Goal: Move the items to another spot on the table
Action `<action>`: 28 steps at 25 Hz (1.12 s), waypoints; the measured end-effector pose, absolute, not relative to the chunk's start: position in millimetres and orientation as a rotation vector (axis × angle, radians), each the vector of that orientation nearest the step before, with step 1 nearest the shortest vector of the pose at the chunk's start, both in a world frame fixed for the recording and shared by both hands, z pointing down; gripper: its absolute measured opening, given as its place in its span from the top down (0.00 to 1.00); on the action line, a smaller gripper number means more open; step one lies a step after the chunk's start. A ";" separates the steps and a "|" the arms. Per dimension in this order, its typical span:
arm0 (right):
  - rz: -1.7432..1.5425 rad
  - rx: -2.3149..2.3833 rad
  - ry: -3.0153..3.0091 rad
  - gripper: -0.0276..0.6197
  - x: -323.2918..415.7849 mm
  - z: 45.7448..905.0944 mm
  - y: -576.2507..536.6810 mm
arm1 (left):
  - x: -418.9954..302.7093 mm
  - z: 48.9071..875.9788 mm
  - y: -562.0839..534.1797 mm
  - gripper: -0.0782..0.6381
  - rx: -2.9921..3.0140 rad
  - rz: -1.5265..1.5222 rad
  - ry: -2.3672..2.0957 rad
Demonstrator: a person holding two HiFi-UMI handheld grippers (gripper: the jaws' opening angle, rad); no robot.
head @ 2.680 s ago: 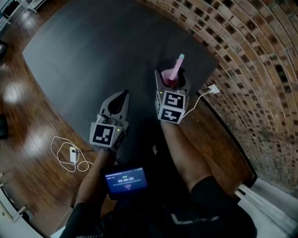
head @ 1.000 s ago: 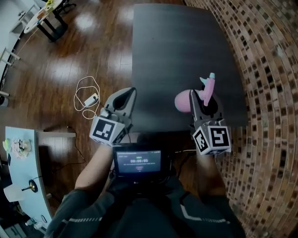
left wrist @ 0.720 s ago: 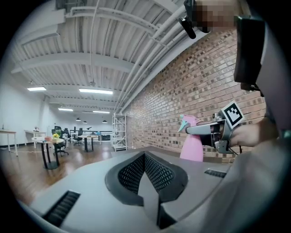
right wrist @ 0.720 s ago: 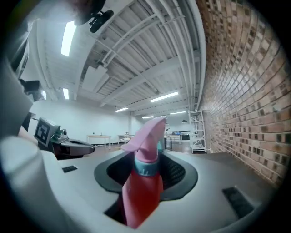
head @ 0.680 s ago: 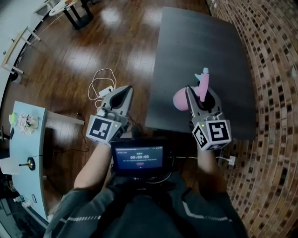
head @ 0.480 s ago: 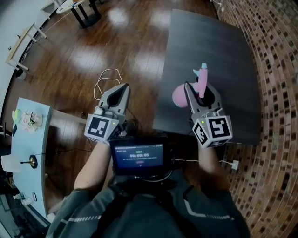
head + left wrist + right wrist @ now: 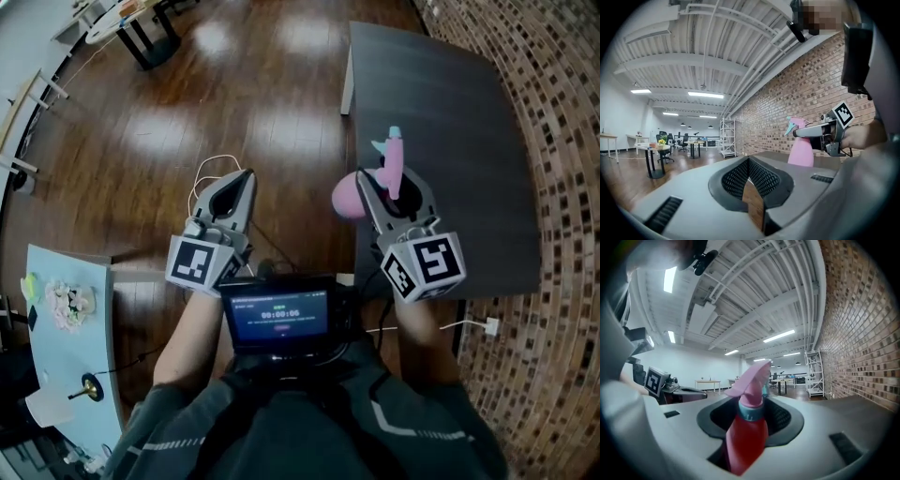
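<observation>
**Pink spray bottle in right gripper at the table's left edge**

Container: one opaque pink plastic spray bottle with a teal nozzle tip (image 7: pixel 391 164); upright, seen side-on from the left gripper view (image 7: pixel 802 145); contents cannot be told through the plastic; a teal collar rings the neck under the trigger head (image 7: pixel 749 427); no label or print shows on it.

Right gripper (image 7: pixel 392 187): jaws part-way apart and pinching the bottle at its neck, one jaw on each side (image 7: pixel 752 406); the round body bulges out to the left of the jaws, over the left edge of the dark rectangular table (image 7: pixel 450 141) and partly over the glossy brown wooden floor (image 7: pixel 234 94).

Left gripper (image 7: pixel 242 178): jaws pressed together at the tips, nothing between them (image 7: pixel 751 161); it sits over the floor, left of the table, well apart from the bottle.

Writing: each gripper's cube carries black-and-white square markers; the small dark screen at the person's chest (image 7: pixel 281 314) shows pale timer-like digits, too small to read surely.

Red-brown brick wall (image 7: pixel 562 141) runs along the table's right side.
</observation>
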State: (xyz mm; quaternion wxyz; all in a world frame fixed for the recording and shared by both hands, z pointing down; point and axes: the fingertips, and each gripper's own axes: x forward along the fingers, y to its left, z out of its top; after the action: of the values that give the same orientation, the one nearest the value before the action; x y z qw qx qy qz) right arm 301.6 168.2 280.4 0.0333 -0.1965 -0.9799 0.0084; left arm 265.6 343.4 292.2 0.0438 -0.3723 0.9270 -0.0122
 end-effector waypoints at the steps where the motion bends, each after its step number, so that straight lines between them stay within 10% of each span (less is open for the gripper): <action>1: 0.036 -0.581 -3.012 0.70 288.9 282.5 180.2 | 248.7 292.1 352.8 0.90 -1.169 -0.037 2.819; 28: 0.051 -0.383 -3.046 0.70 -17.1 281.7 245.6 | -76.5 310.2 414.9 0.90 -1.410 0.057 2.692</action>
State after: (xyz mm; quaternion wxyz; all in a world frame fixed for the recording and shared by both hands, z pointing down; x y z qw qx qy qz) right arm -17.1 245.6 281.7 0.0354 -0.1246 -0.9914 0.0166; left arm -76.5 414.9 310.2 0.0514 -0.4632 0.8845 0.0187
